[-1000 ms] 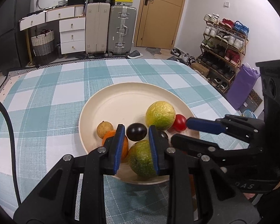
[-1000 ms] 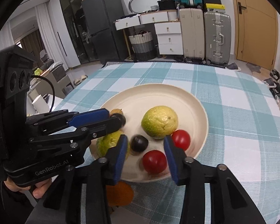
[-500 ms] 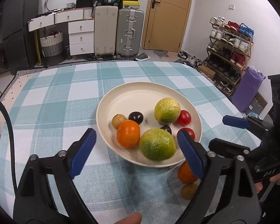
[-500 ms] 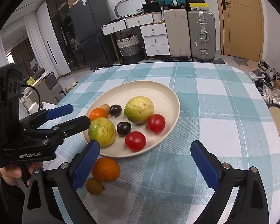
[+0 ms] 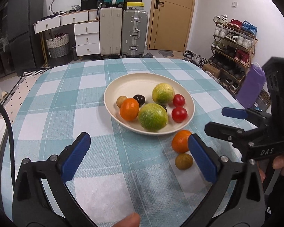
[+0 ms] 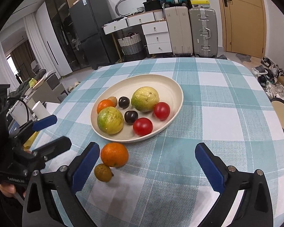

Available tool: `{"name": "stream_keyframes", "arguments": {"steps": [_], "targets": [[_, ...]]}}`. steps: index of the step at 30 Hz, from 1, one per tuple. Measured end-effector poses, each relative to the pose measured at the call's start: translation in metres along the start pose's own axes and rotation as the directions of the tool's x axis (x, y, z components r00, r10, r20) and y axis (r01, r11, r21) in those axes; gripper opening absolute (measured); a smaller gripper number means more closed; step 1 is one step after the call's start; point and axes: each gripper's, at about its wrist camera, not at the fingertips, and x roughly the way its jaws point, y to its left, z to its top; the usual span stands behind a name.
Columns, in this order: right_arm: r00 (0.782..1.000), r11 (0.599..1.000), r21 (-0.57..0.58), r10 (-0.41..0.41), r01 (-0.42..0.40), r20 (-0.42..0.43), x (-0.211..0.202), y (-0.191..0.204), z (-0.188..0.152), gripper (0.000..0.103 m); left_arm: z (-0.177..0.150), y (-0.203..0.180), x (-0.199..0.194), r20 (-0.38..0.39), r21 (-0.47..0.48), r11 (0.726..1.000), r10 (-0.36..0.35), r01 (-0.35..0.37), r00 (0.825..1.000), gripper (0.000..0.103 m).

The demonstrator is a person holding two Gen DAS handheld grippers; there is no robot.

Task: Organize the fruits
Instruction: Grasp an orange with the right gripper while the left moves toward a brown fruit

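- Covering the bench [image 5: 53,102] is a teal-and-white checked cloth.
- Round cream plate [image 5: 134,82] sits mid-bench, apart from both tools.
- Left hand-held gripper [image 5: 140,159]: blue pads spread wide, nothing between them, over bare cloth.
- Right hand-held gripper [image 6: 147,165]: blue pads spread wide, gripping nothing.
- Two large yellow-green round fruits [image 5: 153,116] lie on the plate, one at its near edge.
- Orange citrus on plate [image 5: 129,109], beside the near green fruit.
- Loose orange citrus [image 6: 114,154] on the cloth, just outside the plate's near rim.
- Two red round fruits [image 6: 143,126] on the plate's right side.
- Two dark plums [image 6: 131,117] at plate centre.
- Small brown round fruit [image 6: 103,172] on the cloth, touching the loose citrus.
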Motion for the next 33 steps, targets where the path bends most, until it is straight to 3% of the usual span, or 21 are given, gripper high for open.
{"name": "stream_keyframes", "arguments": {"steps": [11, 19, 21, 24, 33], "targets": [[0.999, 1.0, -0.005, 0.013, -0.014, -0.049, 0.004, 0.008, -0.01, 0.103, -0.022, -0.007, -0.005, -0.017, -0.005, 1.0, 0.021, -0.021, 1.0, 0.103], [0.99, 0.996, 0.002, 0.09, -0.09, -0.107, 0.012, 0.011, -0.017, 0.102, -0.032, -0.002, -0.006, -0.012, -0.016, 0.999, 0.034, -0.034, 0.999, 0.103], [0.988, 0.994, -0.012, 0.104, -0.106, -0.112, 0.015, 0.015, -0.016, 0.099, -0.032, 0.001, -0.007, -0.006, -0.029, 0.999, 0.029, -0.029, 1.0, 0.103], [0.986, 0.993, -0.03, 0.107, -0.112, -0.125, 0.019, 0.022, -0.016, 0.083, -0.033, 0.005, -0.007, -0.003, -0.047, 0.999, 0.025, -0.025, 1.0, 0.103], [0.979, 0.989, -0.023, 0.144, -0.149, -0.145, 0.033, 0.03, -0.014, 0.072, -0.035, 0.008, -0.005, -0.001, -0.046, 0.998, 0.034, -0.034, 0.999, 0.103]]}}
